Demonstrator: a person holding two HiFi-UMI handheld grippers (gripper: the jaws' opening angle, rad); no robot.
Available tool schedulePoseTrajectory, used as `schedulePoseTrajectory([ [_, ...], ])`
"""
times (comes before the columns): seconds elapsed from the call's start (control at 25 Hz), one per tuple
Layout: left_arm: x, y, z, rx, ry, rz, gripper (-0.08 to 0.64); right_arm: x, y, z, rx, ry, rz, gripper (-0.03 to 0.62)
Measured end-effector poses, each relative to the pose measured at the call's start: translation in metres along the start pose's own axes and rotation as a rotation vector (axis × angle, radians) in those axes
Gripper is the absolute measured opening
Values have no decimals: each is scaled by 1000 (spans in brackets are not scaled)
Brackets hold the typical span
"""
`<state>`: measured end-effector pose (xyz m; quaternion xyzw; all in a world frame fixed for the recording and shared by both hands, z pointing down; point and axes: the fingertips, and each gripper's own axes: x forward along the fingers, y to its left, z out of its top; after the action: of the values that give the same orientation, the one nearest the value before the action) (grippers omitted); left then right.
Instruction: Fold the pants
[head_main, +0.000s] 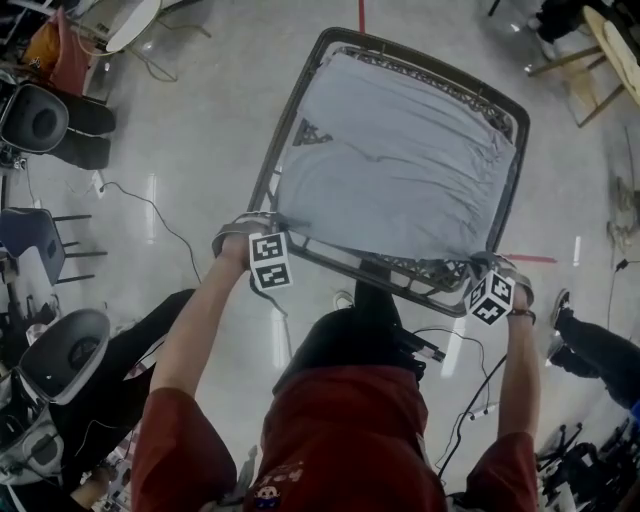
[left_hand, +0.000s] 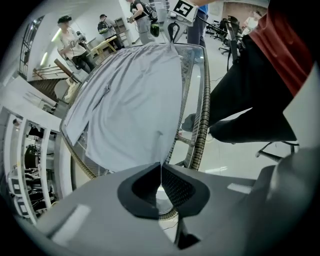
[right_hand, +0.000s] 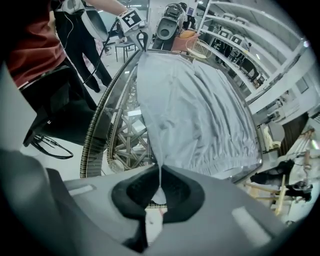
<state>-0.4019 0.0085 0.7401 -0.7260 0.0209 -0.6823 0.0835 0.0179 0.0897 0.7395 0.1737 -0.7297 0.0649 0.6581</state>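
Grey pants (head_main: 395, 165): thin, soft, light cloth, probably limp and a bit slippery on glass, so best taken at the edge corners. The left gripper (left_hand: 161, 172) and right gripper (right_hand: 159, 175) each have jaws pressed together, pinching the near edge, and the rest lies flat ahead of the jaws. A glass-topped table (head_main: 288, 122) with a woven rim is below the jaws, with glossy floor (head_main: 200, 150) and a chair (head_main: 40, 120) around it.

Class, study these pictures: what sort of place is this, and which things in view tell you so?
Probably a lab or workshop rather than a home: open shelving racks, office chairs, and loose cables trailing over a hard polished floor.
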Motion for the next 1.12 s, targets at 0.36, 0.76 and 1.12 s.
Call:
schedulePoseTrajectory([
  [0.36,-36,53,10,21,-41,117,14,-34,-29,11,94,-45,-139,11],
  [0.76,-74,178,44,25,-58,216,14,-70,-122,17,188,-112,-215,11],
  [1.12,-75,276,62,46,-87,263,14,-81,-204,23,250,-104,-257,12],
])
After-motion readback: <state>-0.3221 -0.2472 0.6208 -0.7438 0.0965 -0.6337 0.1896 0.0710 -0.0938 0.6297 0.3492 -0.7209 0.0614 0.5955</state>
